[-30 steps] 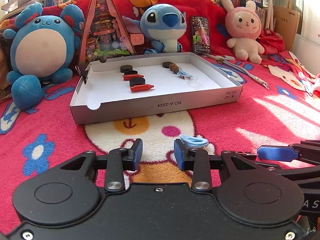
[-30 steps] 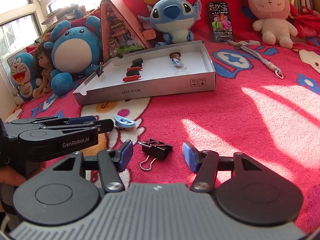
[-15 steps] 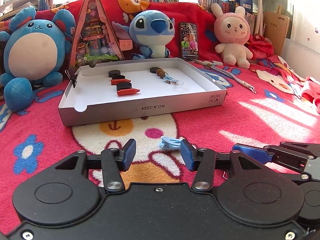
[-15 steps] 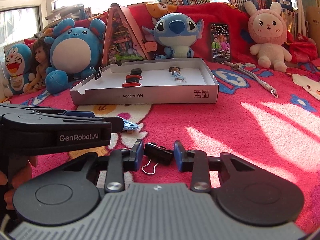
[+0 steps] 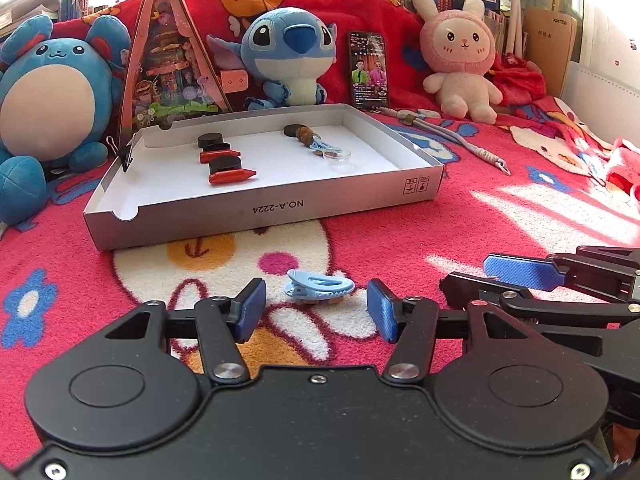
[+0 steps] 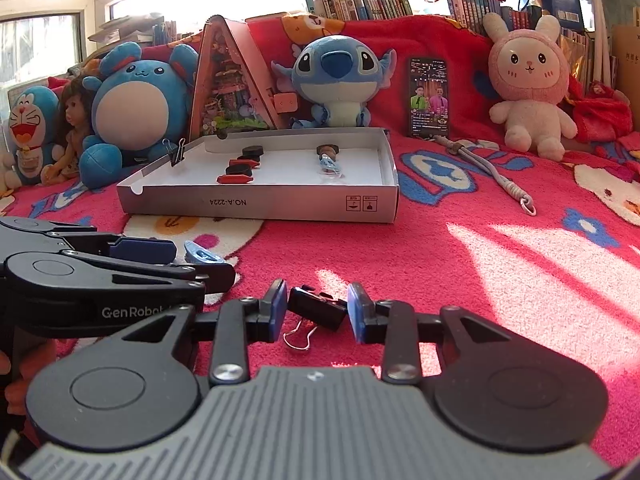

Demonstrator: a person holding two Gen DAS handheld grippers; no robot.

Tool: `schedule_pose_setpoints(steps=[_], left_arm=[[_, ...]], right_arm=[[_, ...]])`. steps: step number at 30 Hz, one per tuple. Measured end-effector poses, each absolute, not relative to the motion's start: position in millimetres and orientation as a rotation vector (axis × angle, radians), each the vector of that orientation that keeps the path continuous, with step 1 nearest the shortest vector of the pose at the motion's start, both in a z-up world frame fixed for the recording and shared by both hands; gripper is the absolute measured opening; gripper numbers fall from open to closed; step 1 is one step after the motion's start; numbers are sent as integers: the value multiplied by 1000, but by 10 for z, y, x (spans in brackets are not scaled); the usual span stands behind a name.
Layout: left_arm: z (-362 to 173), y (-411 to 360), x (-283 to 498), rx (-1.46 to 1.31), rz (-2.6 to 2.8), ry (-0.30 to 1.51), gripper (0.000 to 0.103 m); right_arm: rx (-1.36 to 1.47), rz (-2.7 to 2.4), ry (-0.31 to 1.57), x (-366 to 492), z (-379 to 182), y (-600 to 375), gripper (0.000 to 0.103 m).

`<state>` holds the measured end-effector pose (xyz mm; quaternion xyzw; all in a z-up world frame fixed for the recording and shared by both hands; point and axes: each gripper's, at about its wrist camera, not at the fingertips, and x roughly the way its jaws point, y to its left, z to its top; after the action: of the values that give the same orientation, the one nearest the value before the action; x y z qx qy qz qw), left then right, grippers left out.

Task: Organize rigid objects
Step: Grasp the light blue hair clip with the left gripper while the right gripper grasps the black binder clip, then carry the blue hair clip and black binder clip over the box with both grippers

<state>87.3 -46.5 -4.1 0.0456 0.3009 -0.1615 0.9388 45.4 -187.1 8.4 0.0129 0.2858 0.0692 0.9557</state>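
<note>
Red fleece blanket (image 5: 400,240) covers the whole surface, and the shallow white cardboard box (image 5: 264,210) marked NO.A-2224 serves as the landmark. At the box's left rim a black binder clip (image 5: 128,154) is clamped upright onto the wall. Inside the box, toward its left half, lie black discs (image 5: 211,140) and two red crayon-like pieces (image 5: 232,176); toward its right half sit another dark disc, a brown bead and a small blue clip (image 5: 324,146). Behind the box stand a blue round plush (image 5: 52,92), a triangular picture case (image 5: 170,68), a Stitch plush (image 5: 290,56), a phone (image 5: 368,70) and a pink rabbit plush (image 5: 460,64).

In front of the box, on the blanket, a light blue hair clip (image 5: 318,286) lies between the fingers of the left gripper (image 5: 316,310), whose jaws stand wide and clear of it on both sides. To the right of that, also in front of the box, a second black binder clip (image 6: 318,308) rests between the pads of the right gripper (image 6: 318,316); the jaws are narrowed around it, the left pad seemingly touching, the right pad with a slight gap.
</note>
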Motion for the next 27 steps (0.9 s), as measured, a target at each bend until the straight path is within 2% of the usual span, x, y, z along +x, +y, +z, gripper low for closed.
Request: schedule_pose_setpoints(steps=[1, 2, 3, 17, 18, 19, 23, 27], left_arm=[[-42, -469, 875, 92, -328, 615, 47], [-41, -474, 884, 95, -324, 615, 45], [-42, -478, 885, 97, -320, 612, 38], [54, -412, 881, 69, -280, 586, 37], [64, -400, 884, 68, -276, 583, 37], [71, -392, 884, 68, -272, 581, 37], [94, -352, 893, 63, -255, 577, 37], [114, -321, 919, 55, -246, 574, 37]], right_arm=[[30, 128, 576, 445, 87, -1878, 56], [38, 123, 580, 438, 87, -1884, 58], [50, 117, 588, 427, 82, -1892, 60], [141, -7, 594, 316, -1, -1690, 64], [139, -13, 591, 328, -4, -1676, 63], [135, -17, 589, 343, -8, -1652, 56], [132, -17, 589, 394, -11, -1627, 39], [122, 10, 582, 434, 18, -1653, 36]])
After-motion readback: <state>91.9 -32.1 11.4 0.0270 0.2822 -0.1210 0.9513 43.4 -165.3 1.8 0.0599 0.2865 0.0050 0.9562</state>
